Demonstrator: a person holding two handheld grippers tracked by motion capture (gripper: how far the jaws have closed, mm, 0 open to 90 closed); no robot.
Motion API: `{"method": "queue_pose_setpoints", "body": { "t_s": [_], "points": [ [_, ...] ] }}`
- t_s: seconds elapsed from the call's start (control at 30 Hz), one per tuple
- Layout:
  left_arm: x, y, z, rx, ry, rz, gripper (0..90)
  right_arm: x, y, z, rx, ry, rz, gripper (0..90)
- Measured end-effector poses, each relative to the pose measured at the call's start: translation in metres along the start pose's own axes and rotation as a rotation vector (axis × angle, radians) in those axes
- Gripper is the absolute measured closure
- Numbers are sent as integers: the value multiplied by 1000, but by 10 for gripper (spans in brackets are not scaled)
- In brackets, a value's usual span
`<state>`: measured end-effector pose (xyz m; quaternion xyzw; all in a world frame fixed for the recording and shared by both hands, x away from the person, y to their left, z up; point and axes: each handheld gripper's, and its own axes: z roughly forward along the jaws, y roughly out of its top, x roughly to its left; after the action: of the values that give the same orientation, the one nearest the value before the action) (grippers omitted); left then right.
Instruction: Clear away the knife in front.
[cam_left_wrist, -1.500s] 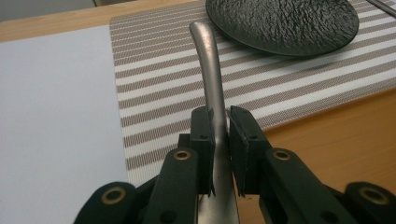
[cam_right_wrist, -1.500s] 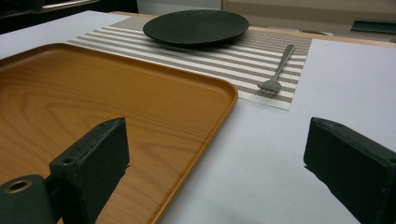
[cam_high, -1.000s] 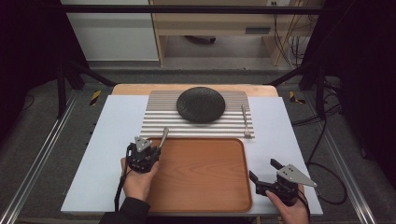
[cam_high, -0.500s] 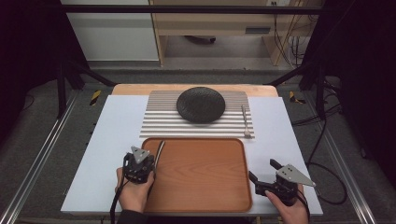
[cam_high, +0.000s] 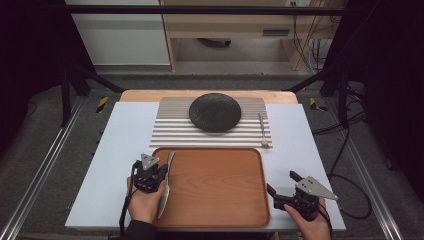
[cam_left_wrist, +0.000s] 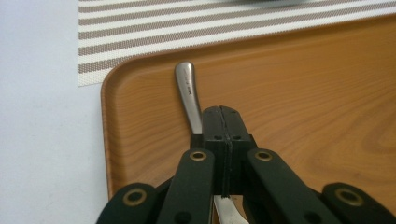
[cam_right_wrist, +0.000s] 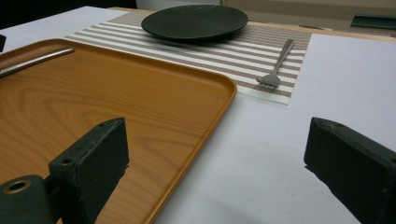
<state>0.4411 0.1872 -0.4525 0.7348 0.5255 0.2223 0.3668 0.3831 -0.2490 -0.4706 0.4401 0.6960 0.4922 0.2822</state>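
Silverware on a wooden tray (cam_high: 215, 210): the left tool (cam_high: 159, 172) is clenched on a metal knife (cam_high: 166, 184), its jaws pressed together around the middle of the piece. The knife lies along the tray's left rim, handle end toward the striped placemat (cam_high: 172, 131), blade end near the person's left hand (cam_high: 145, 204). A second ago the same tool held the knife farther up, at the tray's far-left corner against the mat; since then hand and knife have drawn back toward the near edge of the worktop (cam_high: 117, 150), and the jaws have just been closing the last bit on the metal. The right tool (cam_high: 282, 186) has not shifted, resting released off the tray's right rim, jaws wide with nothing between them.

Small engraved lettering shows on the knife handle (cam_left_wrist: 187, 86) in the left gripper view, too fine to read.

A black plate (cam_high: 215, 112) sits centred on the mat, a fork (cam_high: 262, 129) just right of it. The tray's middle and right are bare wood; plain white worktop lies open on both sides of the tray.
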Motion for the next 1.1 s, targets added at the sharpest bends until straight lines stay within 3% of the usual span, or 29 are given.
{"method": "queue_pose_setpoints", "body": {
  "t_s": [0.17, 0.5, 0.87, 1.1],
  "points": [
    [-3, 3, 12, 35, -24, 19, 900, 0, 0, 0, 2, 5, 1, 66],
    [-2, 7, 25, 67, -15, 44, 900, 0, 0, 0, 1, 6, 1, 67],
    [-2, 2, 32, 90, -8, 49, 900, 0, 0, 0, 2, 7, -1, 66],
    [5, -1, 30, 76, 10, 18, 900, 0, 0, 0, 2, 8, -1, 66]
  ]
}}
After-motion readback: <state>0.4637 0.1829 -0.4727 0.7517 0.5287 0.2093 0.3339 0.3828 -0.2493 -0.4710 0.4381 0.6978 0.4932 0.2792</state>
